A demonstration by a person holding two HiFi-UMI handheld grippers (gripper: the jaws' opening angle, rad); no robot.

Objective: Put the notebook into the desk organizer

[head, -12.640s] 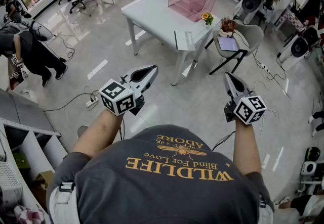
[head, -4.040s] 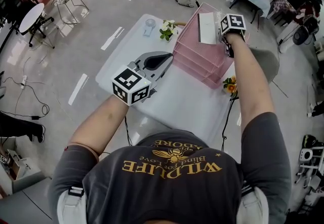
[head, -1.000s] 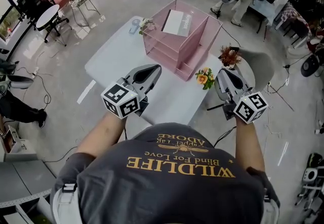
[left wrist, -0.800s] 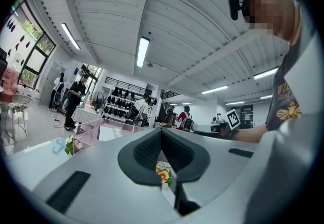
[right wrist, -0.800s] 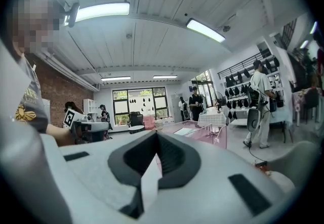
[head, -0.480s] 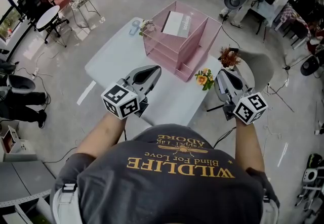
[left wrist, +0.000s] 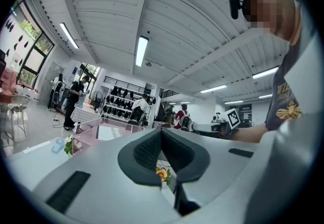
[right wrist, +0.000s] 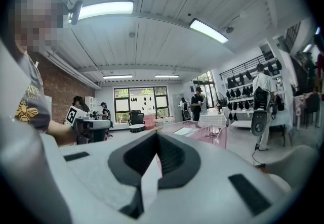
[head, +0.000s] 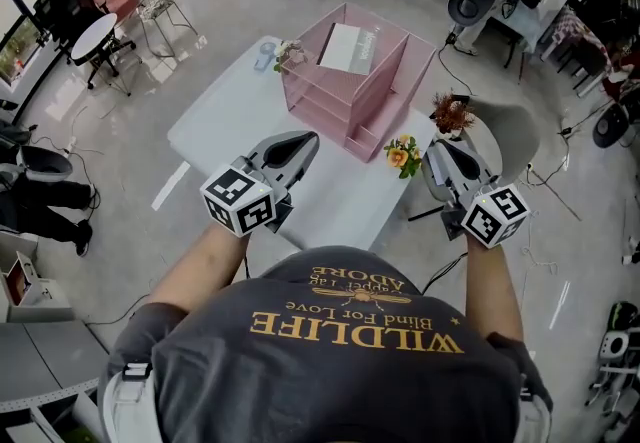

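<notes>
Worktop (head: pixel 225 126): white, set cornerwise to the person, reaching ahead of both grippers.

Organizer (head: pixel 388 81): pink and tiered, on the far half of the worktop. Its open tray fronts face near-left, towards the left gripper's side.

Notebook (head: pixel 347 47): white, lying flat in the organizer's top tray, touched by neither gripper. Going by this, the task looks done.

Left gripper (head: pixel 304 137): held low in front of the person, over the near edge of the worktop, tips aimed at the organizer. In the left gripper view (left wrist: pixel 161 134) the dark pads meet at the tip with nothing clamped; only the scene beyond shows through the gap lower down.

Right gripper (head: pixel 437 149): held level with the left one, off the worktop's near-right corner. In the right gripper view (right wrist: pixel 156 137) the pads are together on nothing.

Orange flowers (head: pixel 404 153): at the worktop's near-right corner, between the right gripper and the organizer.

Direction: the notebook lies ahead of both grippers and well apart from them, between their two lines of aim.

Long axis: it runs roughly away from the person, far end leaning slightly right.

Nearer gripper: probably the left, by a little. Its path over the bare worktop is clear, while the right would have to pass the flowers.
</notes>
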